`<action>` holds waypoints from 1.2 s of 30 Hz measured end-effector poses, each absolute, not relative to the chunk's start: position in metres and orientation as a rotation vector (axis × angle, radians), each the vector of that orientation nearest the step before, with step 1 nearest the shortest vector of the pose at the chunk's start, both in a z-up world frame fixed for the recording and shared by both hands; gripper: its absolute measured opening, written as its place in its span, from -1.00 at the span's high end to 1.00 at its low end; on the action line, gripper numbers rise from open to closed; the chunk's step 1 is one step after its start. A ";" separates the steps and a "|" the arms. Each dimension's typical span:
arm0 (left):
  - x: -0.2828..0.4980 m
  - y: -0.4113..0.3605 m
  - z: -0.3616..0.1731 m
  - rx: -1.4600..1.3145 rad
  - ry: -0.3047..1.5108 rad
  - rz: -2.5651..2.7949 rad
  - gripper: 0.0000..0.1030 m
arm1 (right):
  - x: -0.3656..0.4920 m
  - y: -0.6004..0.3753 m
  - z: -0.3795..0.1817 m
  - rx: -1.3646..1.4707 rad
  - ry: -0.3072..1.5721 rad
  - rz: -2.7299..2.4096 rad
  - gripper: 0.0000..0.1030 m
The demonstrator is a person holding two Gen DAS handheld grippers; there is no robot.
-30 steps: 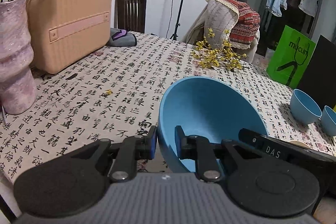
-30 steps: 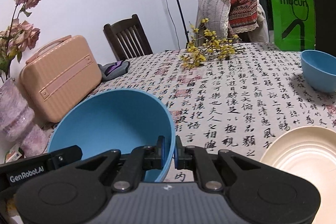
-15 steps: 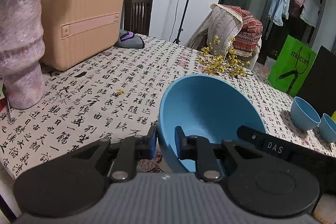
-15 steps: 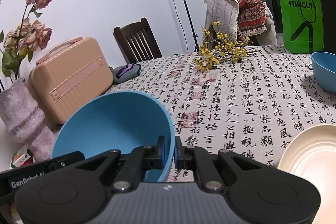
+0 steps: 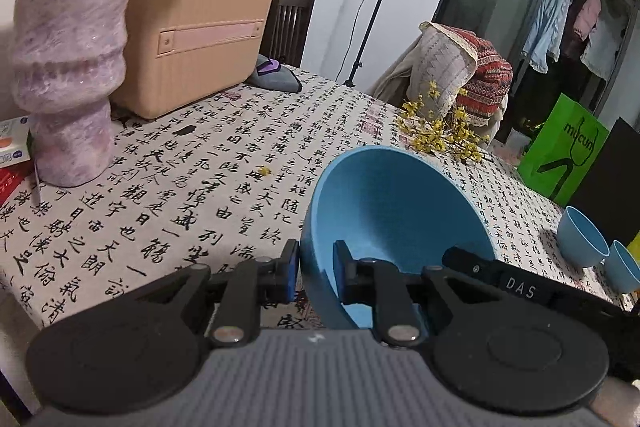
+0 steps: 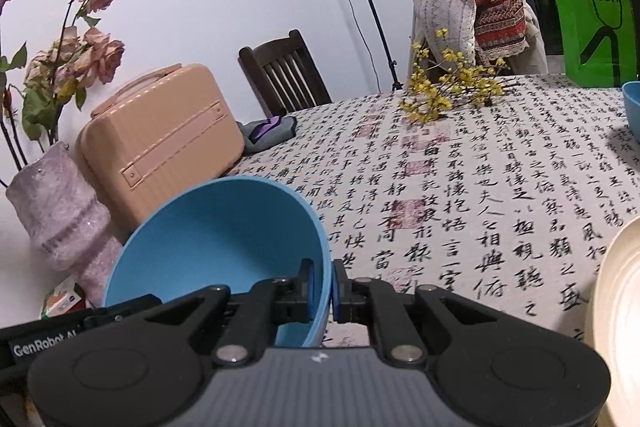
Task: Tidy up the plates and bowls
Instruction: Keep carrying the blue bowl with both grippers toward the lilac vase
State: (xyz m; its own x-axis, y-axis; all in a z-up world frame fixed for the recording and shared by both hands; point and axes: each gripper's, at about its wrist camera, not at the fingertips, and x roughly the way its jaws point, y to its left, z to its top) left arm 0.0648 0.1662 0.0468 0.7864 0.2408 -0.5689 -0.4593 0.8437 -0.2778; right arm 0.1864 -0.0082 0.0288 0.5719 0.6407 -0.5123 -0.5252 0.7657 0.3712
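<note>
A large blue bowl is held tilted above the table by both grippers. My left gripper is shut on the bowl's left rim, one finger outside and one inside. My right gripper is shut on the opposite rim of the same bowl. The other gripper's black body crosses the lower edge of each view. Two small blue bowls stand side by side at the right of the table. A cream plate lies at the right edge of the right wrist view.
The table carries a calligraphy-print cloth. At its left stand a purple vase with dried roses and a peach case. Yellow flower sprigs lie at the far side. Chairs, a lamp stand and a green bag surround it.
Both grippers carried the large blue bowl to the left across the table; the vase and case now look closer. The grip on both rims is unchanged.
</note>
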 end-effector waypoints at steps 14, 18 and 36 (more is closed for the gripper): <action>0.042 0.178 0.036 -0.486 0.527 0.410 0.65 | 0.176 0.001 0.022 0.210 0.692 0.718 0.84; 0.038 0.186 0.031 -0.518 0.529 0.414 0.65 | 0.174 0.006 0.019 0.214 0.701 0.729 0.84; 0.028 0.203 0.014 -0.573 0.524 0.452 0.65 | 0.168 0.028 0.008 0.184 0.719 0.745 0.84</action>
